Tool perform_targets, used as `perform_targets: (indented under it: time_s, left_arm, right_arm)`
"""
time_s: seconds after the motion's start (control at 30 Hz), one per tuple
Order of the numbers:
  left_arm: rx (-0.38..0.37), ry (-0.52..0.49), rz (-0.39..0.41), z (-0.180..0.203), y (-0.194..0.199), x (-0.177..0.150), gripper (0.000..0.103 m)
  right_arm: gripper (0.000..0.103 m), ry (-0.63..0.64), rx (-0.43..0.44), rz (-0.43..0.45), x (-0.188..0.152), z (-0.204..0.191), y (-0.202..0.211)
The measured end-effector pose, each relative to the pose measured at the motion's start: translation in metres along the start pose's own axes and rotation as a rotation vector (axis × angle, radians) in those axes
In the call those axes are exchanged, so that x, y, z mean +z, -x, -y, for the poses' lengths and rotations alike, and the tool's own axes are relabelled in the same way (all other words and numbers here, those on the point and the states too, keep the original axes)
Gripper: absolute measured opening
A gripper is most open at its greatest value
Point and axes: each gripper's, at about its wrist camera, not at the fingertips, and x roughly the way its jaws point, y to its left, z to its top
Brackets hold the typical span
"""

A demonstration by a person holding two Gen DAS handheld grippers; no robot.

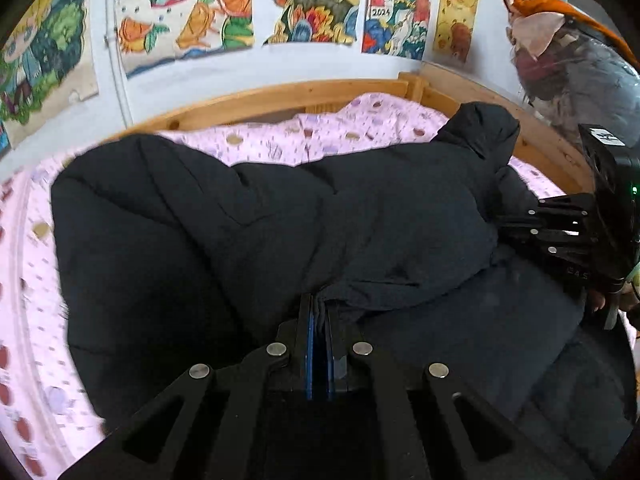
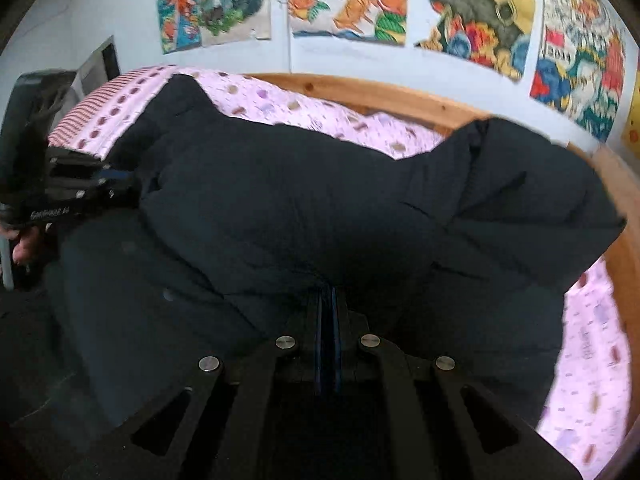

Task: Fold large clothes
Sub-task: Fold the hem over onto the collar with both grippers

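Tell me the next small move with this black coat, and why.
Probably lower both hands together and lay the pinched edge flat. The left gripper and right gripper are each shut on a fold of the black coat, which lies bunched and doubled over on the pink bedsheet, so the fold looks unfinished.

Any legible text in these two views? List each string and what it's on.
"2024": on the flag in the colourful drawing taped to the wall, seen from the left wrist; blurred in the right wrist view.
White lettering along the left gripper's body, right wrist view: too blurred to read.
Embossed marks on the right gripper's body and the white label on top of it, left wrist view: too small to read.
Black coat: no visible label.
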Motion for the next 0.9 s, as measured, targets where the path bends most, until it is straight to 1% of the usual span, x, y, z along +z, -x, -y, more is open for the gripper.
perform_targets:
  time_s: [0.17,0.23,0.3,0.37,0.47,0.53,0.57,0.6,0.63,0.67,0.7,0.73,0.77,0.8,0.83,0.87,0.9]
  left_arm:
    - [-0.037,0.048,0.030,-0.009,-0.021,-0.014,0.005]
    - [-0.043,0.067,0.028,-0.011,-0.029,-0.016,0.005]
    - [-0.048,0.068,0.028,-0.012,-0.029,-0.015,0.005]
    - [-0.068,0.076,0.052,-0.013,-0.018,-0.014,0.007]
    - [-0.085,0.059,0.086,-0.014,0.003,-0.013,0.008]
    - [-0.089,0.032,0.107,-0.013,0.018,-0.011,0.009]
    - [-0.101,0.022,0.121,-0.013,0.026,-0.009,0.010]
    - [-0.118,0.012,0.146,-0.012,0.036,-0.007,0.014]
    - [-0.134,0.002,0.171,-0.013,0.045,-0.005,0.021]
    - [-0.145,-0.008,0.201,-0.013,0.053,-0.003,0.026]
    - [-0.151,-0.014,0.248,-0.014,0.063,0.001,0.039]
    - [-0.151,-0.014,0.288,-0.014,0.069,0.009,0.049]
    - [-0.154,-0.001,0.324,-0.016,0.073,0.018,0.050]
    - [-0.154,0.036,0.369,-0.022,0.076,0.034,0.050]
    - [-0.130,0.077,0.389,-0.027,0.073,0.049,0.050]
    - [-0.094,0.119,0.395,-0.031,0.068,0.064,0.050]
    - [-0.059,0.159,0.383,-0.037,0.056,0.082,0.050]
  right_arm:
    - [0.004,-0.056,0.020,0.006,-0.018,0.005,-0.023]
    - [0.004,-0.070,0.020,0.003,-0.021,0.004,-0.030]
    - [0.004,-0.065,0.022,0.013,-0.020,0.002,-0.029]
    - [0.004,-0.064,0.037,0.050,-0.019,0.001,-0.014]
    - [0.009,-0.054,0.058,0.114,-0.016,-0.002,0.018]
    - [0.011,-0.041,0.067,0.178,-0.009,-0.003,0.039]
    - [0.014,-0.042,0.068,0.219,-0.002,0.000,0.050]
    - [0.017,-0.050,0.071,0.255,0.006,0.003,0.058]
    - [0.027,-0.062,0.074,0.281,0.014,0.007,0.063]
    - [0.037,-0.100,0.077,0.322,0.029,0.015,0.068]
    - [0.038,-0.135,0.077,0.345,0.041,0.022,0.068]
    - [0.038,-0.173,0.081,0.360,0.053,0.032,0.065]
    - [0.038,-0.203,0.084,0.368,0.067,0.040,0.057]
    - [0.038,-0.231,0.058,0.362,0.077,0.052,0.048]
    - [0.038,-0.263,0.013,0.336,0.090,0.064,0.033]
    - [0.038,-0.287,-0.019,0.294,0.100,0.073,0.014]
    - [0.038,-0.308,-0.048,0.255,0.108,0.079,-0.004]
